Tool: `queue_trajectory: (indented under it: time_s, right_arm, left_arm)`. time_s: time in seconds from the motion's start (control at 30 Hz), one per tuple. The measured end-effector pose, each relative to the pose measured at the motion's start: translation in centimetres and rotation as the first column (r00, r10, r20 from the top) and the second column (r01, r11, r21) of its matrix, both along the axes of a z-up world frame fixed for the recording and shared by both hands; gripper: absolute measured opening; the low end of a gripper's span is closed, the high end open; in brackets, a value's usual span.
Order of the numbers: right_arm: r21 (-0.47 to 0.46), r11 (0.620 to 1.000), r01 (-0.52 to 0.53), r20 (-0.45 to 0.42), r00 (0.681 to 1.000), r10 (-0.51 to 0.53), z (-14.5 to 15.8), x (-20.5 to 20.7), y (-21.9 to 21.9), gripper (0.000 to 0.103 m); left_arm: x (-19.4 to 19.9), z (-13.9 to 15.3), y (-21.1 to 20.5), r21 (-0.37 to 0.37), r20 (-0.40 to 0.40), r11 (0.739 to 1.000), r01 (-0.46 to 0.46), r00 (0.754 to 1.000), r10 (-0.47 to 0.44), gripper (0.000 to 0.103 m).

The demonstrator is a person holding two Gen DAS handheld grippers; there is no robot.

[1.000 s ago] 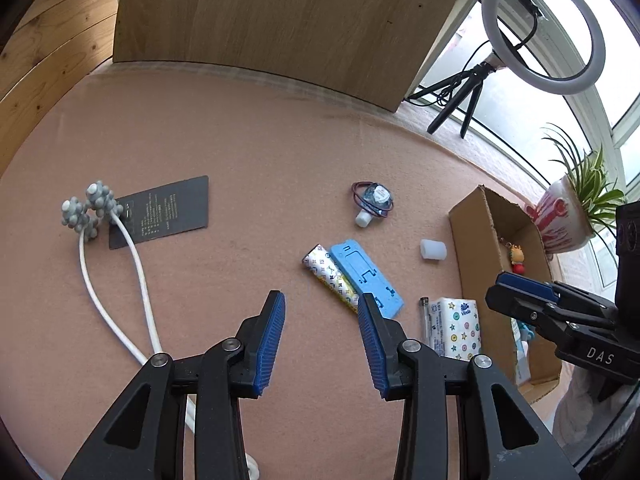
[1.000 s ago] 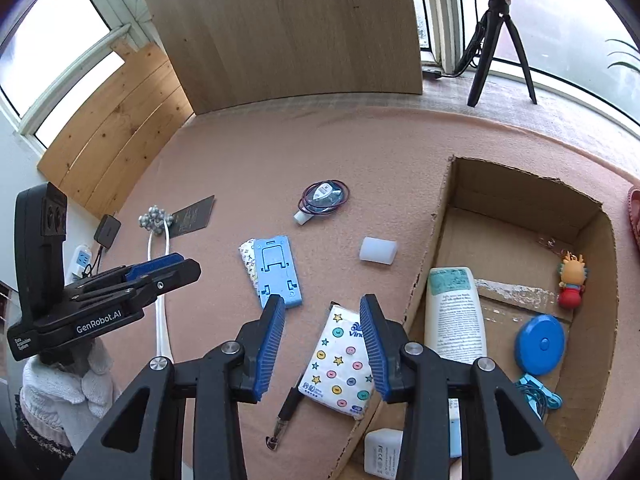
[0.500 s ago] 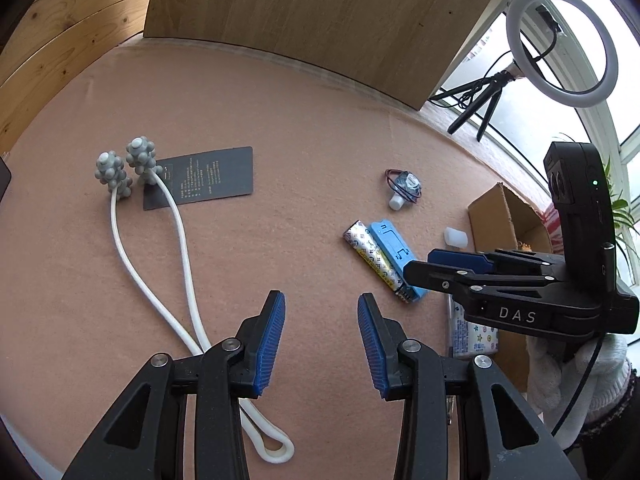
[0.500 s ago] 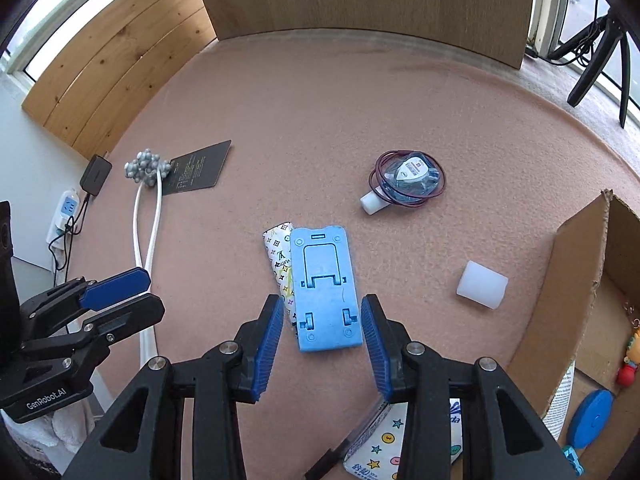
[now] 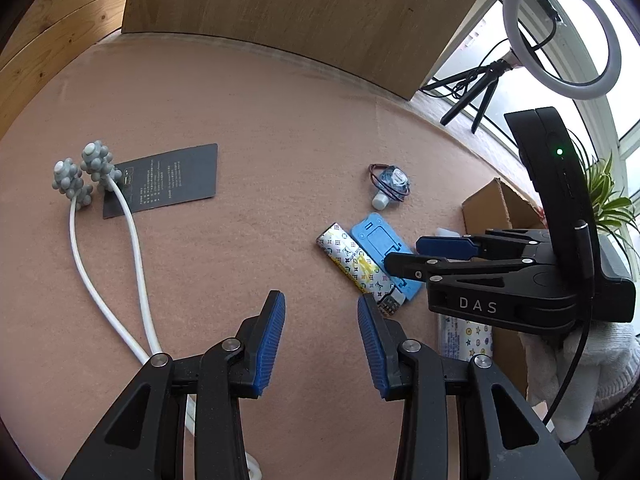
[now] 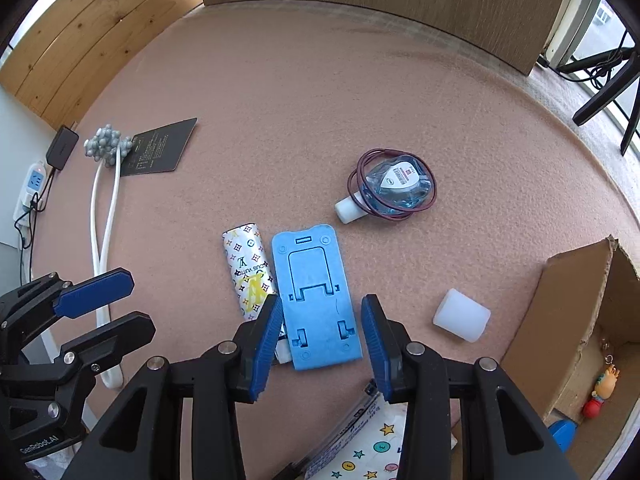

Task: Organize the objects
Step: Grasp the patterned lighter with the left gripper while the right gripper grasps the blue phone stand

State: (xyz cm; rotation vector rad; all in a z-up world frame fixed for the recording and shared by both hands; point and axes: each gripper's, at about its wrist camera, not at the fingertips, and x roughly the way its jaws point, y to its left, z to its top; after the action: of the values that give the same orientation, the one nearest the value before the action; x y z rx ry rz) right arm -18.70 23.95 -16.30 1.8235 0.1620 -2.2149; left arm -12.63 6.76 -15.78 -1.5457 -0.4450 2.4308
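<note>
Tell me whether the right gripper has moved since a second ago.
Yes. In its own view the right gripper was over the star-patterned tissue pack beside the cardboard box; now, away from the box, its open jaws straddle the blue phone stand.

Home: potted plant (image 5: 608, 196), wood panelling (image 6: 100, 36)

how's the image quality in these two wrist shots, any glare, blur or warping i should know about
Left wrist view: sharp, soft daylight, but the window behind the ring light is blown out, and the wooden board bows with fisheye warping. Right wrist view: crisp on the blue phone stand, faint shadows, dark vignette in the corners.
</note>
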Motion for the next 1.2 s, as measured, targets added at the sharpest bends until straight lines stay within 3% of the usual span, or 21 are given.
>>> queue_trajectory:
  time_s: [0.13, 0.4, 0.63, 0.77, 1.0, 1.2]
  right_arm:
    - [-0.042, 0.998, 0.055, 0.03, 0.998, -0.054, -0.1, -0.9, 1.5, 0.037]
    - [-0.089, 0.986, 0.143, 0.0, 0.99, -0.144, 0.8, -0.9, 4.5, 0.037]
    - [-0.121, 0.978, 0.172, -0.034, 0.984, -0.177, 2.2, 0.2, 5.2, 0.037]
    - [-0.119, 0.977, 0.179, -0.046, 0.982, -0.185, 2.3, 0.1, 5.1, 0.037]
    - [-0.133, 0.981, 0.142, -0.025, 0.989, -0.147, 1.7, -0.6, 3.2, 0.037]
    - [-0.087, 0.993, 0.085, 0.012, 0.996, -0.085, 0.4, -0.7, 1.1, 0.037]
  left_arm:
    - [-1.1, -0.3, 1.5, -0.006, 0.008, 1.0, 0.02, 1.0, -0.02, 0.041]
    - [-4.0, -1.0, 3.4, -0.005, 0.036, 1.0, -0.009, 0.999, 0.01, 0.047]
    - [-5.0, -2.3, 5.9, -0.132, 0.044, 0.991, 0.01, 0.999, -0.004, 0.047]
    - [-4.1, -2.3, 6.5, -0.204, 0.008, 0.977, 0.055, 0.998, -0.055, 0.041]
    - [-2.5, -2.4, 4.9, -0.226, 0.003, 0.971, 0.082, 0.996, -0.084, 0.02]
    - [-1.5, -2.4, 3.3, -0.185, 0.015, 0.98, 0.067, 0.998, -0.065, 0.019]
